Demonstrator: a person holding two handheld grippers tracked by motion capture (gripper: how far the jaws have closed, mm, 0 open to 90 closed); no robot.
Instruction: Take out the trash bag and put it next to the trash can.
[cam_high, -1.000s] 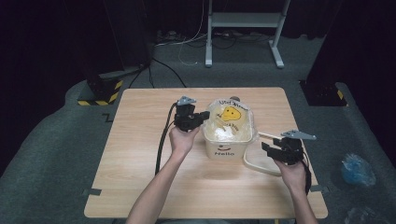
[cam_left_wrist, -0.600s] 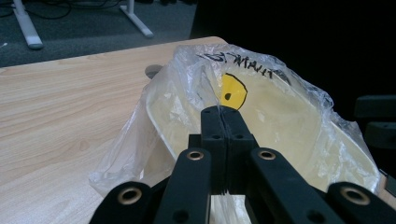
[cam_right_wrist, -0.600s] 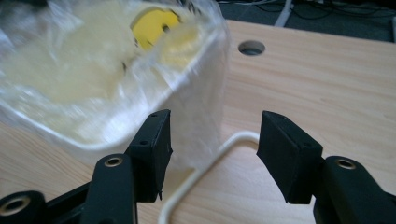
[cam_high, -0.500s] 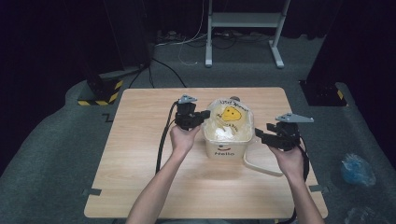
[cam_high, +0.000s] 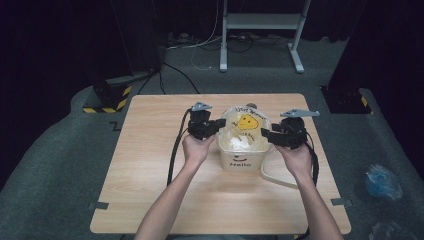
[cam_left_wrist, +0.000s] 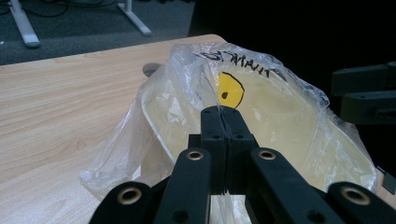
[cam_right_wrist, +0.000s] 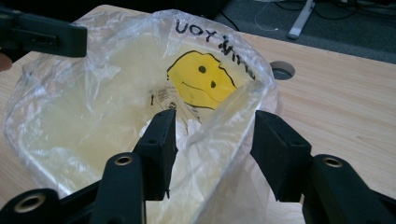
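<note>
Plastic bag, clear and printed with a yellow smiley face and black handwriting, lined a cream bucket that stood at the centre of the high view on the wooden table. The bucket carried the word "Hello" on its near side, and a pale handle lay on the tabletop to its lower right.

The left gripper sat just left of the bucket in the high view, and its jaws were clenched on the bag's edge. In the left gripper view they met at the lower centre of the frame, pressed flat together with the film of the bag pinched between them over the bucket's rim.

The right gripper was just right of the bucket in the high view. In the right gripper view its jaws stood apart at the lower centre, a raised fold of the bag's edge between them. The jaws had just been closing, yet the pads did not press the film.

Above the table, a grey stand stood on the dark floor at the upper centre of the high view
</note>
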